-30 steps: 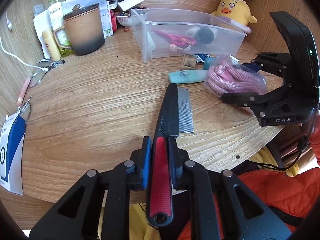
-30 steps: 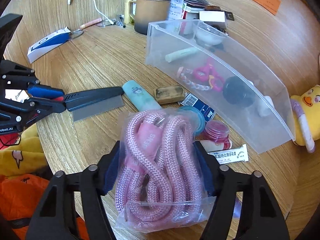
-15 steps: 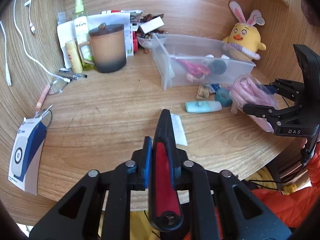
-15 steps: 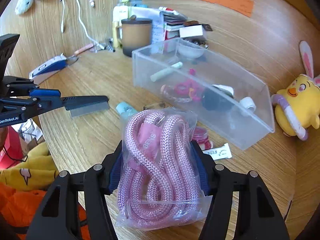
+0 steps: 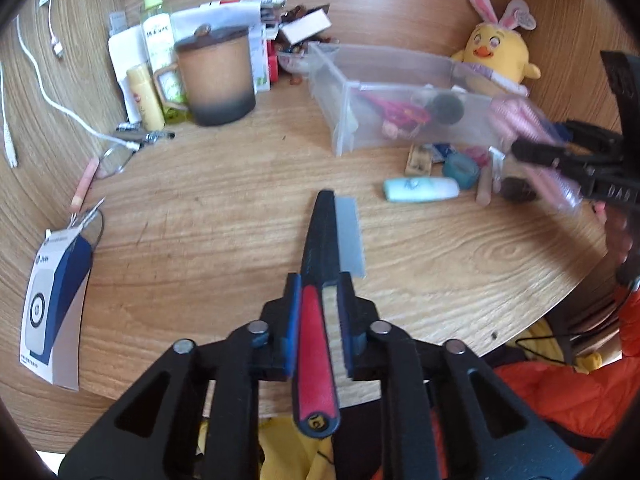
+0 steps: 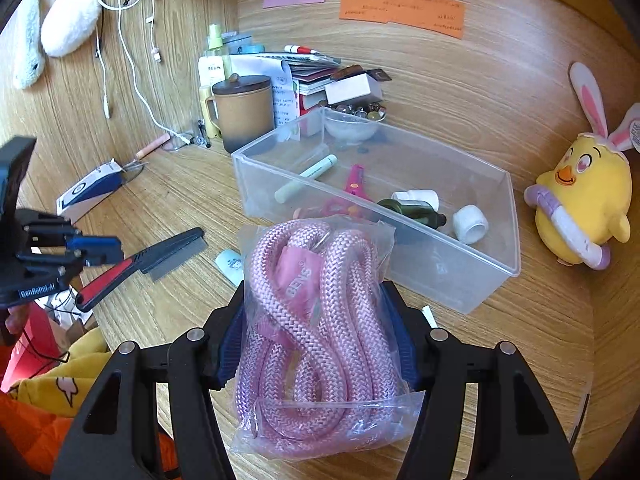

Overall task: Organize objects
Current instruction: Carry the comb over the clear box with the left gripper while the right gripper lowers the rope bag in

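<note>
My left gripper (image 5: 319, 312) is shut on the red handle of a black comb (image 5: 324, 248) and holds it above the wooden desk; the comb also shows in the right wrist view (image 6: 160, 256). My right gripper (image 6: 316, 344) is shut on a clear bag of pink rope (image 6: 316, 320), raised near the front wall of the clear plastic bin (image 6: 472, 276). The bin (image 5: 340, 120) holds pink scissors (image 6: 354, 180), a pale green tube (image 6: 306, 178), a dark bottle (image 6: 412, 208) and a white roll (image 6: 470, 224). The right gripper with the bag shows blurred at the right of the left wrist view (image 5: 560, 152).
Loose items lie in front of the bin: a pale blue tube (image 5: 420, 190), a teal tape roll (image 5: 462, 166), a small brown block (image 5: 418, 160). A brown lidded mug (image 5: 216, 76), bottles, papers, a white cable (image 5: 60, 108), a blue-white box (image 5: 56, 304) and a yellow plush chick (image 6: 580, 208) stand around.
Both grippers have risen from the desk. The right gripper lifted the rope bag up and toward the bin. The comb came up off the desk with the left gripper.
</note>
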